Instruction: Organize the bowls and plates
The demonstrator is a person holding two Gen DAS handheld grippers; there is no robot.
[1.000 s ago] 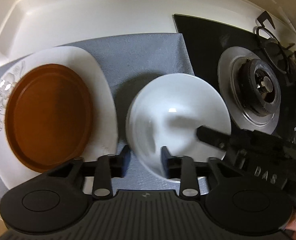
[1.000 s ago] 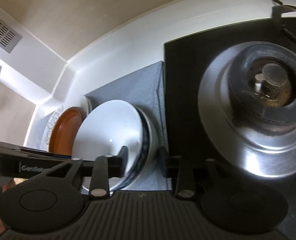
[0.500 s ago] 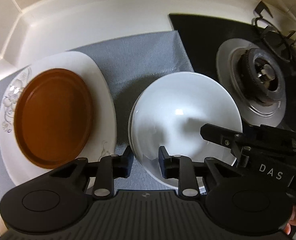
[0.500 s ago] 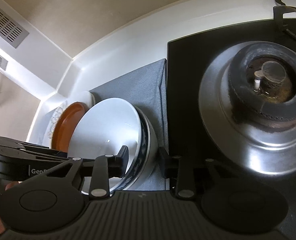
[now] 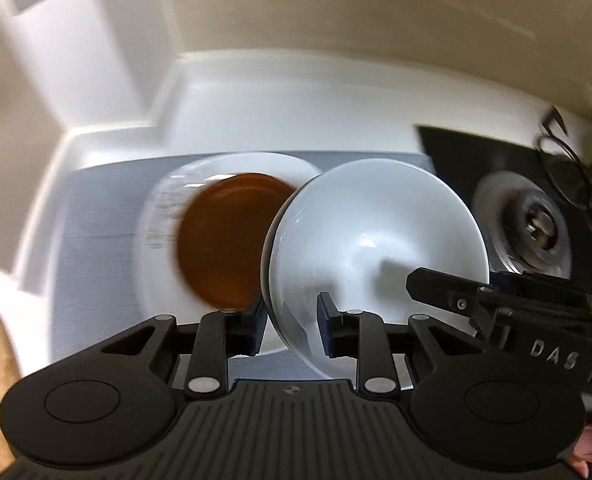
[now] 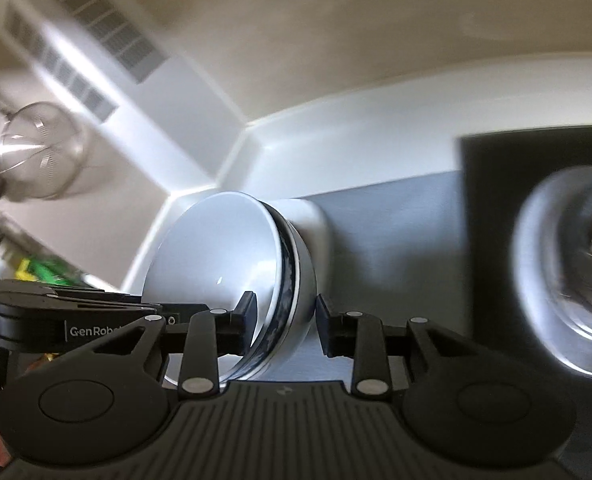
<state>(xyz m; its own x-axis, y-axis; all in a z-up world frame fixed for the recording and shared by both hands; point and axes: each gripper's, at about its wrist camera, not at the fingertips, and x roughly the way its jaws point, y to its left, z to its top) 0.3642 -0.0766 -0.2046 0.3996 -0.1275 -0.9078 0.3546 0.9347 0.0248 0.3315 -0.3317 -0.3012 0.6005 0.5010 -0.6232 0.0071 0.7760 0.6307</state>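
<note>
Below, a grey mat (image 5: 108, 208) was spread on the white bench (image 5: 280, 112), carrying a white plate (image 5: 156, 280) with a brown plate (image 5: 224, 240) stacked inside. Nearer, the white bowl (image 5: 376, 232) was pinched at its rim by the left claw (image 5: 290, 320) and the right claw (image 6: 284, 322), tilted above the mat.

The right gripper (image 6: 284, 322) grips the near rim of a white ceramic bowl with a dark blue patterned band outside (image 6: 232, 264), one finger inside the white hollow, the other against the outer wall. The bowl stands tilted on edge above a grey cloth mat (image 6: 392, 240). Right of the fingers lies a black glass stove top (image 6: 492, 184) with a blurred silver burner (image 6: 572, 268). The left gripper's black body (image 6: 76, 320) reaches in left of the fingers.
</note>
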